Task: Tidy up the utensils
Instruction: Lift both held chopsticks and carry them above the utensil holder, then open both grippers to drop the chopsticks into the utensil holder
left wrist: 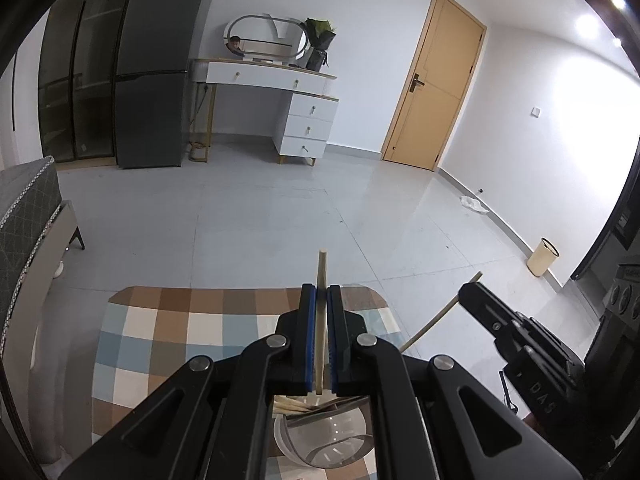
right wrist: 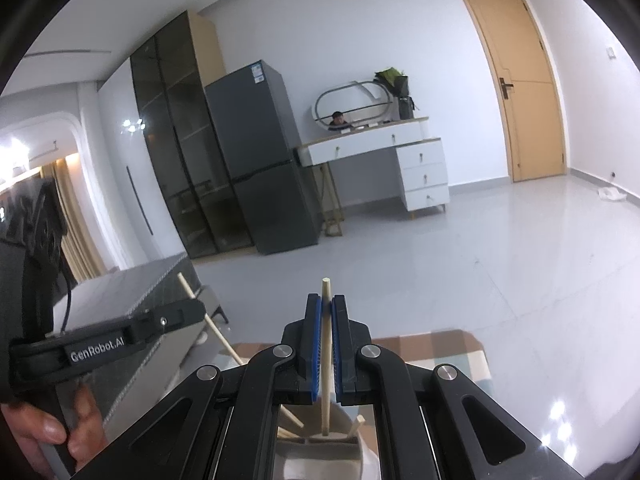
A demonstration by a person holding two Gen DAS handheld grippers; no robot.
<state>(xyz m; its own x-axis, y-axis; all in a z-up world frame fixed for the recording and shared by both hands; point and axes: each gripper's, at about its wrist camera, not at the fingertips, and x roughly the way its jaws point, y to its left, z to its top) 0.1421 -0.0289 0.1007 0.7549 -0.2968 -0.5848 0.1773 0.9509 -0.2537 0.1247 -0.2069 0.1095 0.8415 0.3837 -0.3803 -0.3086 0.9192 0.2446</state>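
Each gripper is closed on one chopstick. The left gripper (left wrist: 321, 289) pinches its chopstick (left wrist: 321, 268) with the long axis running along the fingers, lower end over the divided clear holder (left wrist: 320, 436) on the checked tabletop (left wrist: 168, 320). The right gripper (right wrist: 326, 300) clamps its chopstick (right wrist: 326, 360) likewise, tip just above that holder (right wrist: 320, 456), seemingly nearer to dropping in.
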